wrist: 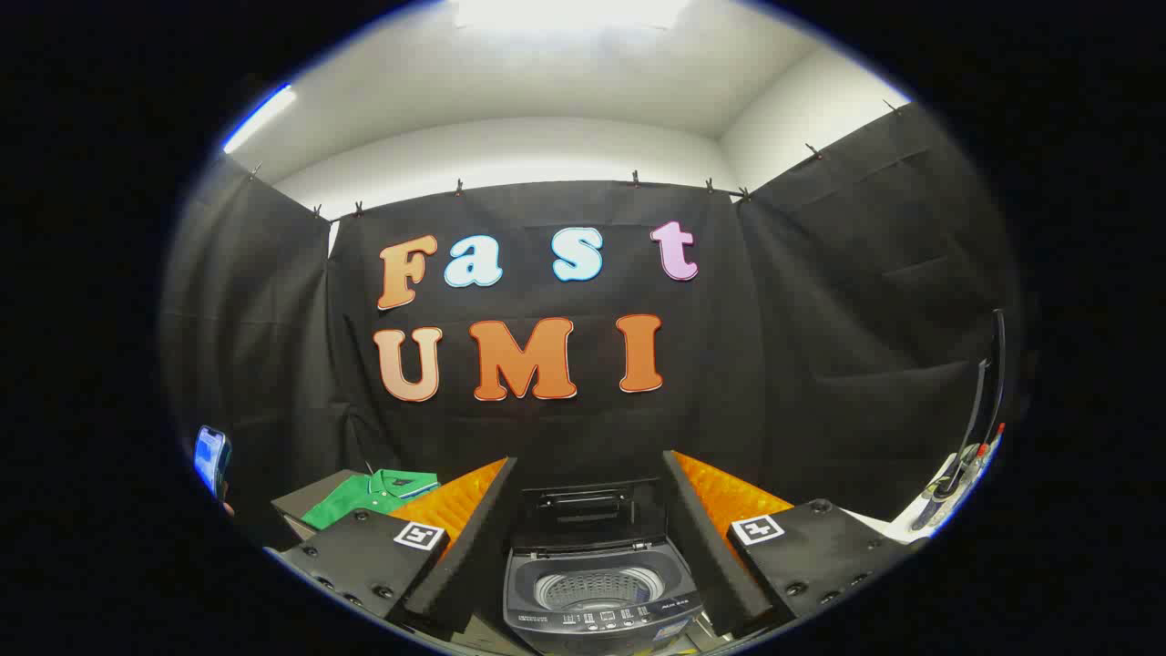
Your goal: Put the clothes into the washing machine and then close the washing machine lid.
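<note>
A small grey top-loading washing machine [597, 597] stands just ahead of and between my fingers. Its lid [588, 515] is raised upright at the back, and the drum [598, 589] looks empty. A folded green polo shirt [369, 497] lies on a dark surface to the left, beyond my left finger. My gripper [588, 547] is open wide, with nothing between its fingers, and it is held back from the machine.
A phone [211, 458] is held up by a hand at the far left. At the far right stands a white object with dark cables [966, 456]. The black cloth wall closes the booth behind the machine.
</note>
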Demonstrator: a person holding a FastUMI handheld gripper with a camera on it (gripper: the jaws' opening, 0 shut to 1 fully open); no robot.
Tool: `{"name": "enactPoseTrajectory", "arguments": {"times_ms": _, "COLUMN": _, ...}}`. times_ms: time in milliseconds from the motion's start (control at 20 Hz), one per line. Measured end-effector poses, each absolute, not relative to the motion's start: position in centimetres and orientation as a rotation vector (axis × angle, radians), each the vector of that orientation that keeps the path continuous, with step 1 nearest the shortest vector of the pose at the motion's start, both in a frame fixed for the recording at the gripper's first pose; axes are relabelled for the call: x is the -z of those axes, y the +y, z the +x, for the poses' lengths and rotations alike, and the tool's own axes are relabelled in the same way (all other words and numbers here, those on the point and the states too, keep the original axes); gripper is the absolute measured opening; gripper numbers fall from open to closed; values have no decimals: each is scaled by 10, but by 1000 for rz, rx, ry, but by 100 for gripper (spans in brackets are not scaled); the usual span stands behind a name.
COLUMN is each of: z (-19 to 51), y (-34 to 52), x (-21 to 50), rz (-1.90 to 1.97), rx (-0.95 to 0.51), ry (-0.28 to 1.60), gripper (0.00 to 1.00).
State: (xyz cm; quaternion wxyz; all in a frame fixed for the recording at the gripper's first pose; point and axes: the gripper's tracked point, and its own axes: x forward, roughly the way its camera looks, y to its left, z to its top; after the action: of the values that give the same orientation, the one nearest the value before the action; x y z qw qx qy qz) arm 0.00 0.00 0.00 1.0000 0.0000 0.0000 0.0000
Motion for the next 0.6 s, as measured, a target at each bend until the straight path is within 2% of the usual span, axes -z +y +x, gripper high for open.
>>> {"name": "enactPoseTrajectory", "arguments": {"times_ms": 600, "z": 8, "y": -7, "x": 6, "rz": 14, "rx": 16, "ry": 14, "gripper": 99}}
